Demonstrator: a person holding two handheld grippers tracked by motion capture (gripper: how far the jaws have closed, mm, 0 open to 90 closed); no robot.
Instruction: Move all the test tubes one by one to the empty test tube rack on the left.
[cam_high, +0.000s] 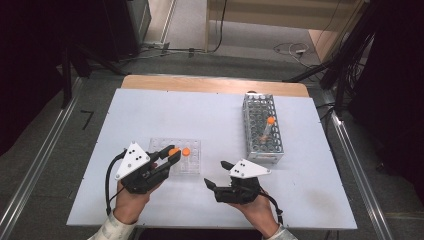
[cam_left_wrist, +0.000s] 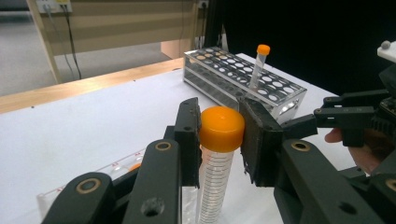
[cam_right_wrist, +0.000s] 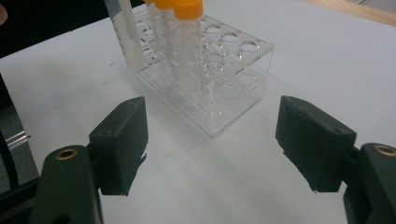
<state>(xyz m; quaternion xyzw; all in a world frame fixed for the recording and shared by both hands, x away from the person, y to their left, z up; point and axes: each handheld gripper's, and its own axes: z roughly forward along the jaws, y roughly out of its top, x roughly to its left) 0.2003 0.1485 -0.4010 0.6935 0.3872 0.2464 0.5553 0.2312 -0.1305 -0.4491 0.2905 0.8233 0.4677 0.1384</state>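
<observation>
Left gripper view showed the left gripper (cam_left_wrist: 220, 140) with its fingers (cam_left_wrist: 189, 135) clamped on the orange cap of a clear graduated tube (cam_left_wrist: 215, 182), held upright above the clear rack (cam_high: 184, 159) at the near left of the tabletop (cam_high: 150, 115). The tube appeared light, rigid and smooth-walled plastic; the ribless cap could slip, so a hold just under the cap seemed safer. The left hand (cam_high: 131, 202) angled its gripper far-right. The right gripper (cam_high: 215, 176) hovered level near centre, fingers spread wide with nothing between them. A metal rack (cam_high: 262, 131) with one capped tube (cam_high: 268, 128) stood far right.
</observation>
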